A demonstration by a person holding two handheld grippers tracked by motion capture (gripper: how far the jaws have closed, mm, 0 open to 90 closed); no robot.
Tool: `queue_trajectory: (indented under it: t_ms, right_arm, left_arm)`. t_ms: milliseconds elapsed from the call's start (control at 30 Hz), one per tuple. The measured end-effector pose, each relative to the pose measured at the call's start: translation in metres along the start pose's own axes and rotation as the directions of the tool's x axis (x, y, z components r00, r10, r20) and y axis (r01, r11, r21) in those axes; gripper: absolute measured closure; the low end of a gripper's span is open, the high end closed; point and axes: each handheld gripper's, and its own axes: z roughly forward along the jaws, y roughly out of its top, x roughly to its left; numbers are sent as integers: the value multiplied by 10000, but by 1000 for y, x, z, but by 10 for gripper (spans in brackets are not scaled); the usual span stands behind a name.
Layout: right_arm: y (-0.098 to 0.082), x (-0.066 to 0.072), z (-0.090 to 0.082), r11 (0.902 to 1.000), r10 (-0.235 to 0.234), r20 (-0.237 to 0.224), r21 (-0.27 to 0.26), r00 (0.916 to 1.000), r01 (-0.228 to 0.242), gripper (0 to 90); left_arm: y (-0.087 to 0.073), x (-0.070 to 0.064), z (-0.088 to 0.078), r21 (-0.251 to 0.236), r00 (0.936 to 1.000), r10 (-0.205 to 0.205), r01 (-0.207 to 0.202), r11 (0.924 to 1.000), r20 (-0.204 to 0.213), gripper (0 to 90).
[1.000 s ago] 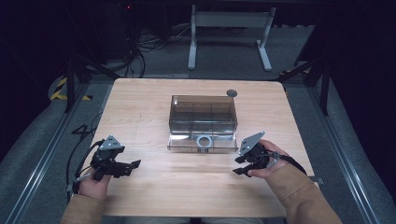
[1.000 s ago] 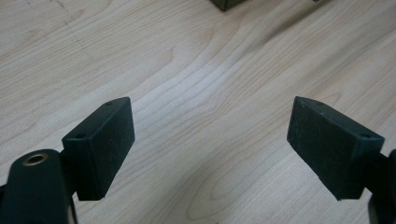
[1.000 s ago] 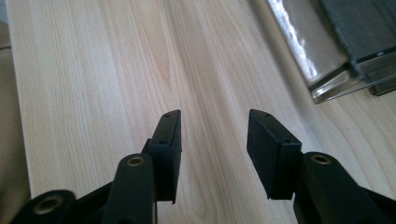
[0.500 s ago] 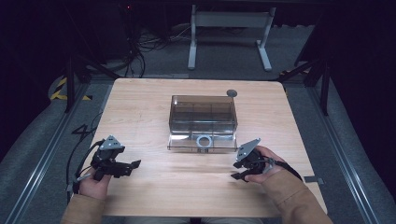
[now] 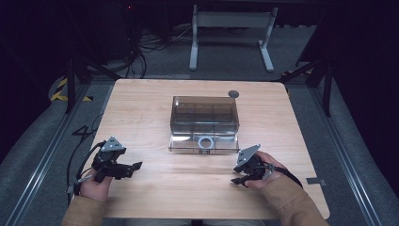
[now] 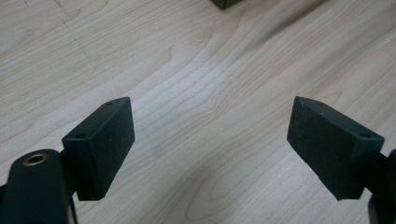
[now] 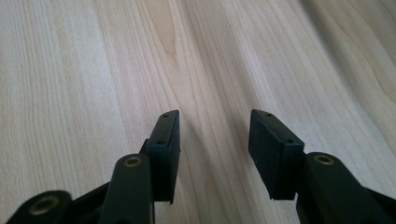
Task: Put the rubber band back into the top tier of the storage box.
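Observation:
A clear brownish box [image 5: 203,117] with inner dividers stands in the middle of the wooden table [image 5: 150,108]. Its front flap lies open on the wood, and a pale ring [image 5: 205,142] rests on that flap. My left gripper [image 5: 134,168] is held near the table's front left, pointing right. Its jaws are wide apart over bare wood in the left gripper view [image 6: 210,116]. My right gripper [image 5: 237,178] sits at the front right, below the box's right corner and pointing left. It is open with a narrower gap and nothing in it [image 7: 215,121].
A small grey disc [image 5: 233,94] lies near the far edge behind the box. A cable [image 5: 82,162] trails off the left side from the left gripper. A dark corner [image 6: 226,3] shows at the top of the left gripper view. Metal rails run along both sides of the table.
My right gripper has drawn back toward the front edge and a little left, away from the box. The left gripper has stayed put.

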Motion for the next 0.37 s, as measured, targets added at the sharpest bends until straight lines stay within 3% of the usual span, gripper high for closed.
queue_trajectory:
  t_ms: [367]
  right_arm:
    - [-1, 2, 1, 9998, 43, 118, -174, 9999, -41, 539]
  left_arm:
    - [1, -1, 2, 5, 10000, -31, 31, 10000, 39, 157]
